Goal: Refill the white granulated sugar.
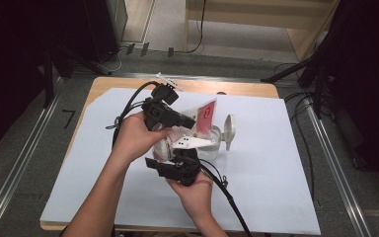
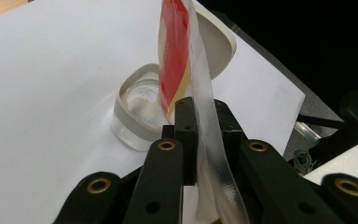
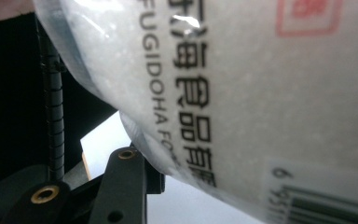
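Plastic film of a red-and-white pouch (image 2: 179, 60) rises edge-on between the jaws of the left claw (image 2: 200, 116), which are pressed together on its clear sealed edge. In the high view the same pouch (image 1: 205, 116) stands tilted above a clear container (image 1: 212, 145) that sits on the white sheet covering the bench (image 1: 271, 177), near the middle. The container's pale lid (image 1: 229, 129) leans upright at its right side; in the left gripper view the container (image 2: 137, 109) lies just behind the pouch, with its lid (image 2: 219, 44) raised beyond. The left claw (image 1: 190, 121) comes in from the left, held in the person's left hand (image 1: 135, 136), and the right claw (image 1: 185, 158) sits below it in the right hand (image 1: 195, 190), close under the pouch's lower end. In the right gripper view the pouch (image 3: 242, 93) presses close to the camera, its film printed with black lettering and a barcode, white grains showing through. One jaw lies against its underside; I cannot tell whether the right claw is spread or pinching the pouch.
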